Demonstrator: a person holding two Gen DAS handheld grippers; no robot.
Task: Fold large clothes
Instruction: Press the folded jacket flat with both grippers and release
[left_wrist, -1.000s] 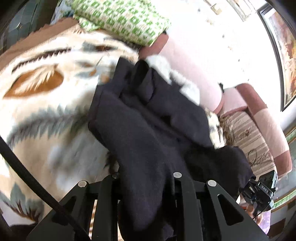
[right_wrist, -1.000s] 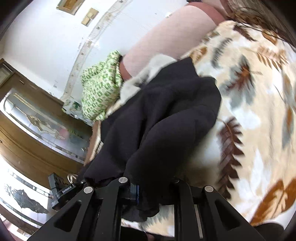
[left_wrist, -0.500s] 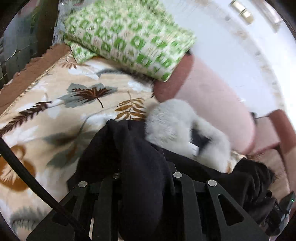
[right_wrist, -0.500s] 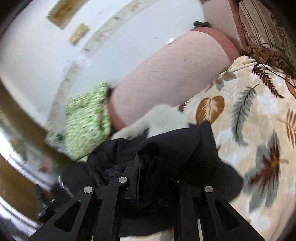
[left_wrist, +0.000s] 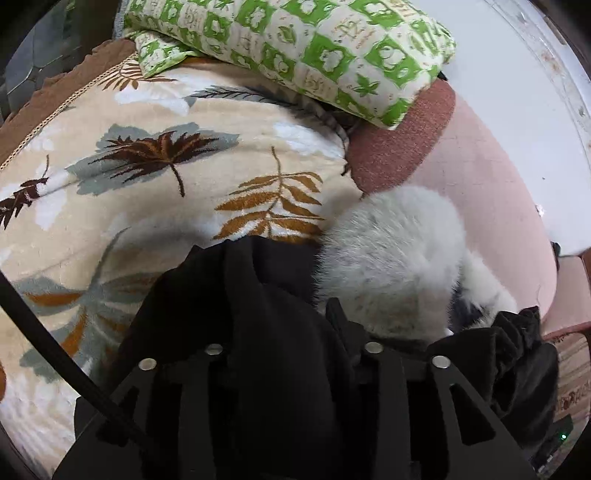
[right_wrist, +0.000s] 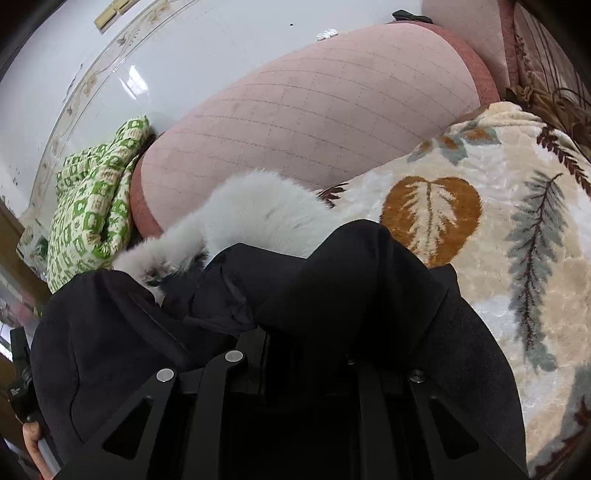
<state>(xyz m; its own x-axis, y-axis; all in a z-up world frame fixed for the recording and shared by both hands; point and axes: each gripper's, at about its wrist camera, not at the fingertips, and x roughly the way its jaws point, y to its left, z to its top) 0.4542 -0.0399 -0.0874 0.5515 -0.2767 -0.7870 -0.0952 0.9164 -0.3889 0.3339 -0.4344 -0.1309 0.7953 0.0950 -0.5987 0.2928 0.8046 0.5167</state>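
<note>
You had each claw, left (left_wrist: 291, 373) and right (right_wrist: 295, 354), apparently clenched on the black coat (right_wrist: 362, 280) (fingertips buried); lower both edges evenly.

no readable text, pillow (left_wrist: 295, 48) print lettering too small

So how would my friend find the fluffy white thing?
Find the big pink sofa backrest. At its foot, on the leafy blanket, lies a black coat. The fur collar is its top edge: the only white, fuzzy thing there.
</note>
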